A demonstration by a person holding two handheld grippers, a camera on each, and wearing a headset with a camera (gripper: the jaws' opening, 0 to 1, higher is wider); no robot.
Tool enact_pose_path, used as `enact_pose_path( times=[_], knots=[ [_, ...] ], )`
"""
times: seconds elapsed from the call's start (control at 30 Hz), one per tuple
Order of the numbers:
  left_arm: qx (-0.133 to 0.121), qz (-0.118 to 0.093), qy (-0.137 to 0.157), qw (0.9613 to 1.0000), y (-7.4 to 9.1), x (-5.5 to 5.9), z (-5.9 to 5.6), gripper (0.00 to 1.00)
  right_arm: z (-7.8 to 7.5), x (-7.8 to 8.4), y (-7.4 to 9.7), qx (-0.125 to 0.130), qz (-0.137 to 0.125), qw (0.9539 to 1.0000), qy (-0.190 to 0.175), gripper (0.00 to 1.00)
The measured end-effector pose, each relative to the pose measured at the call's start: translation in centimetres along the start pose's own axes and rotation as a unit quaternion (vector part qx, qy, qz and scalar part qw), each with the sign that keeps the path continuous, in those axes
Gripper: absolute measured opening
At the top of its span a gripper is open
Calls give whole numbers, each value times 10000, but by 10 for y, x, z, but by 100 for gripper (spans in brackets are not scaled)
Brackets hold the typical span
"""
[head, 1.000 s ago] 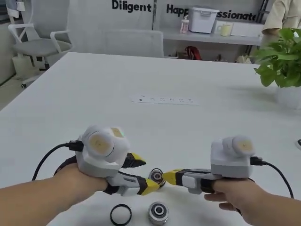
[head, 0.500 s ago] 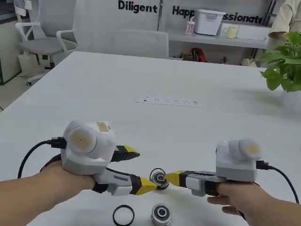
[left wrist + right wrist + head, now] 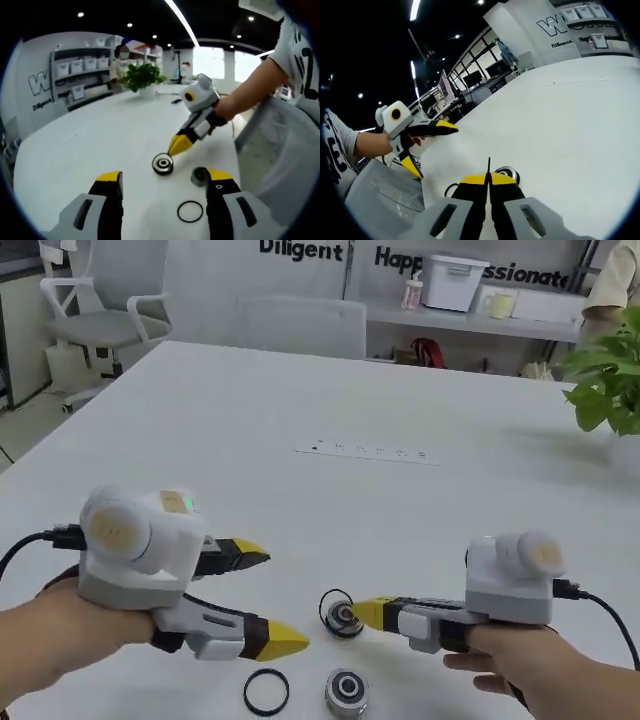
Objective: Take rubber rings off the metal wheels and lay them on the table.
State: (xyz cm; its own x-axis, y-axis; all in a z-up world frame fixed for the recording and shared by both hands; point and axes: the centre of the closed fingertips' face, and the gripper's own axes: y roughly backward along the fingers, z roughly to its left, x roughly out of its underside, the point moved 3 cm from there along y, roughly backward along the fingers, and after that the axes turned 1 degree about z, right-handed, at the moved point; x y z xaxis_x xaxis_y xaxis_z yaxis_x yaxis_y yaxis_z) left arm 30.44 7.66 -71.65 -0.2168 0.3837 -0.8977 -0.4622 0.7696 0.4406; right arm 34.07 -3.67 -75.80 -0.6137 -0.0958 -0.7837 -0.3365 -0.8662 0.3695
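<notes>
**One rubber ring down, another coming off its wheel**

Nearest the person, a loose rubber ring (image 3: 247, 692) lies flat on the white counter (image 3: 300, 400), just beside a metal wheel (image 3: 345, 690) that looks stripped. Just beyond, the right hand-held gripper (image 3: 362, 612), its jaws pressed together, appears to pinch the raised edge of a second ring (image 3: 330, 595) that loops up off another wheel (image 3: 342, 618). The left hand-held gripper (image 3: 281, 598) hangs to one side, spread wide and empty. The ring is probably light, soft and stretchy and likely to cling to the rim, so the lifted edge is the place to hold it. The wheel is stiff and smooth and may slide or roll unless it is braced at its rim. A power strip (image 3: 365, 451) and a potted plant (image 3: 605, 390) sit farther back.
</notes>
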Motion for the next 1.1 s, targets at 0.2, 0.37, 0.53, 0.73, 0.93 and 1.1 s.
enact_pose_path(
  times=[0.2,0.37,0.53,0.73,0.93,1.1],
  knots=[
    [-87,-109,63,9999,10,-2,1,69,5,-3,0,-67,-36,10000,2,0],
    [-106,-183,85,9997,20,-2,-1,71,8,-4,-1,-116,-44,9999,7,0],
    [-138,-167,56,9998,27,1,-3,73,16,-6,-3,-205,-60,9998,12,0],
    [-158,-159,90,9997,34,8,-4,75,24,-6,-3,-311,-21,9995,39,0],
    [-161,-140,63,9998,40,12,-7,77,32,-5,-4,-409,12,9992,40,0],
    [-165,-133,68,9998,48,16,-8,78,42,0,-8,-520,110,9986,60,0]
  ],
)
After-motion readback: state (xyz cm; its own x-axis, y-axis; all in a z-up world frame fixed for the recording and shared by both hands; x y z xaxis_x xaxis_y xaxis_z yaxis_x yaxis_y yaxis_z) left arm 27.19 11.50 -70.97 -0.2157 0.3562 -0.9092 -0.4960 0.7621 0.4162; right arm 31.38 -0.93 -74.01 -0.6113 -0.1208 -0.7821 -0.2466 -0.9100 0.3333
